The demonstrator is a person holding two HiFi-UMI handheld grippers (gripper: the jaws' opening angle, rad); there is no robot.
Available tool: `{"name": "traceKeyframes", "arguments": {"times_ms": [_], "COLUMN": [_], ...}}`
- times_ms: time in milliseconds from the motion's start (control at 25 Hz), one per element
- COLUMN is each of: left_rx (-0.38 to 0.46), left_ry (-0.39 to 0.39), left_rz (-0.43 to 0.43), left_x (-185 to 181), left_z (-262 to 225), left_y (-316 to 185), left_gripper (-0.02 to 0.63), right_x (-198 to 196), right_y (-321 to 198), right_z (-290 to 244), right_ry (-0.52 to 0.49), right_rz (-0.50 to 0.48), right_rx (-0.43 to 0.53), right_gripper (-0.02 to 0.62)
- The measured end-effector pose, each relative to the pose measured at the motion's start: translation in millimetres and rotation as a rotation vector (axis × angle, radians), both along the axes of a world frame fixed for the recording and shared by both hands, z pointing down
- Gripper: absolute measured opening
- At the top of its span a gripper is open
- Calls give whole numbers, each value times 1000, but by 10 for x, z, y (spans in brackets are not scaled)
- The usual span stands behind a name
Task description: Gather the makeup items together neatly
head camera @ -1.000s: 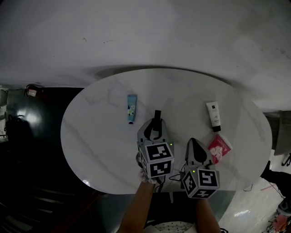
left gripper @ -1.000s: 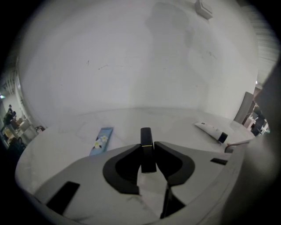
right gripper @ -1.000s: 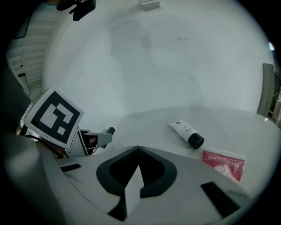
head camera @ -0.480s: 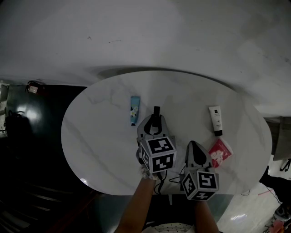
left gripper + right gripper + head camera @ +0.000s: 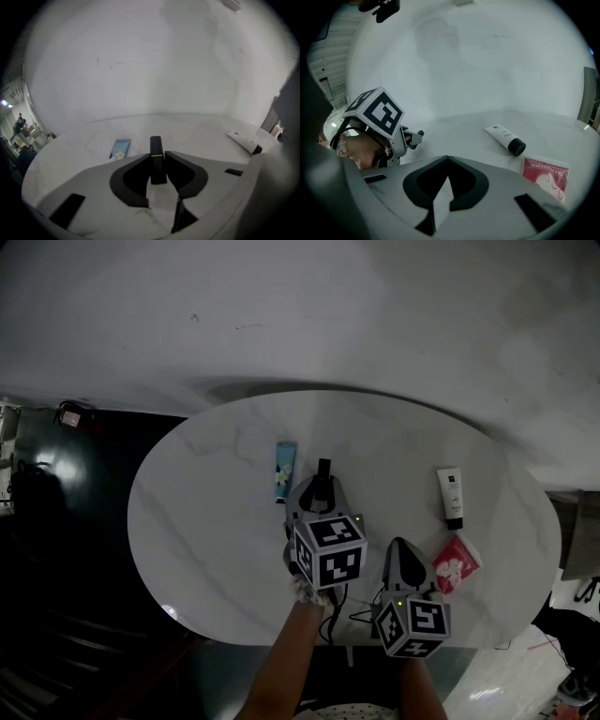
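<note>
**My left claw pinched a thin black stick; my right claw was pressed shut on nothing.**

The black stick [image 5: 156,146] sat between the jaws of my left claw [image 5: 157,157]. Its long side ran from near to far, and its tip poked out past the jaws, away from me. It was dark, slim and straight, with a thin bright line across it. It was over the middle of the white table [image 5: 202,521]. Just to the left lay the blue tube [image 5: 285,470], flat, long side near to far, with its darker end toward me. Far off on the right lay the white tube [image 5: 451,497], black cap toward me. The red packet [image 5: 454,563] lay just nearer than it. My right claw [image 5: 447,159] hung close beside that packet.
</note>
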State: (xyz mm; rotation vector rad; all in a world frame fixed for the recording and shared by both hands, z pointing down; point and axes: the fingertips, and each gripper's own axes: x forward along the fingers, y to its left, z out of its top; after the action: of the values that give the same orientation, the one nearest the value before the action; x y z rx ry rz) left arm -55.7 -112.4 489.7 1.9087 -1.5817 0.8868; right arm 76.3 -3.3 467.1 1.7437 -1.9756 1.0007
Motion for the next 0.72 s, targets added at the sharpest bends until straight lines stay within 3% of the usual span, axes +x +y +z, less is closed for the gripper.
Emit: {"name": "traceKeyframes", "arguments": {"times_ms": [720], "left_rx": [-40], "left_ry": [-24], "left_rz": [-30], "left_x": [-80], "left_z": [159], "left_y": [-105], "left_gripper": [140], "right_x": [-31], "right_y": [-27], "right_z": [73], "right_ry": [2], "right_rz": [-6], "right_rx": [-21], "right_gripper": [21]}}
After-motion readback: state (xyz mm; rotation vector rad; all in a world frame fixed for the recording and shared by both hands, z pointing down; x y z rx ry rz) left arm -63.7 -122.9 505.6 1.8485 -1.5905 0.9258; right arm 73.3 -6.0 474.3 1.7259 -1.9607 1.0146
